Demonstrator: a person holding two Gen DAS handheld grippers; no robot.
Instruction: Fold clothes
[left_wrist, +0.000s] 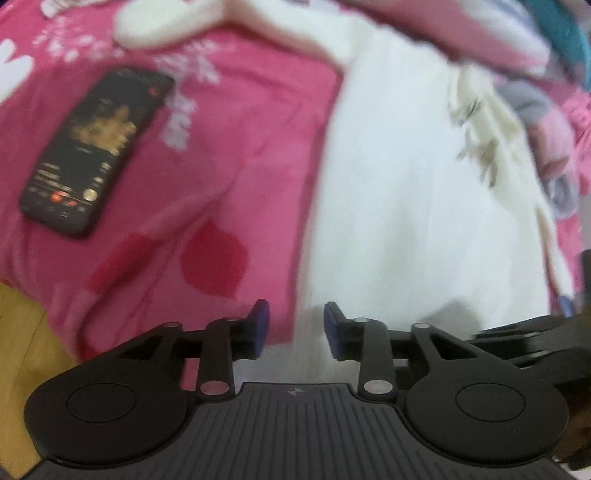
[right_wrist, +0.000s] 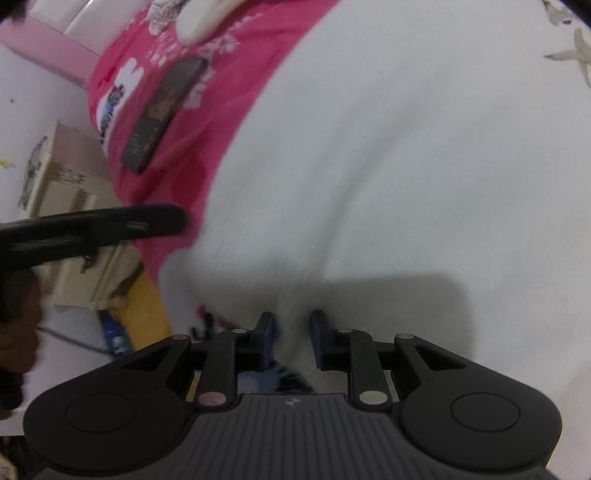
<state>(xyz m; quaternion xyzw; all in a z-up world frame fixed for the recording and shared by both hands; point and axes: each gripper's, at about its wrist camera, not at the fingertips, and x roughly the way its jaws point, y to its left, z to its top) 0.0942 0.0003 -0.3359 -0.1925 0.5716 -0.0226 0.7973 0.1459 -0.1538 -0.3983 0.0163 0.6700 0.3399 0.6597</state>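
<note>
1. The white garment (left_wrist: 424, 206) lay spread on the pink bedcover (left_wrist: 229, 155), just ahead of both claws.
2. The left gripper (left_wrist: 296, 326) stood part open, holding nothing.
3. The right gripper (right_wrist: 292, 339) stood part open astride the near hem; whether it gripped, I cannot tell.
4. It looked soft, light and limp; best taken at the near hem corners.
5. A phone (left_wrist: 96, 155) lay well to the left.

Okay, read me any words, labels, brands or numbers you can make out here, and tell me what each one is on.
Phone screen: lit, with text lines, too blurred to read.
Pink bedspread: a printed patch, unreadable.
Left tongs and right tongs: each base has a small round emblem, no letters.
White garment: no text.
</note>
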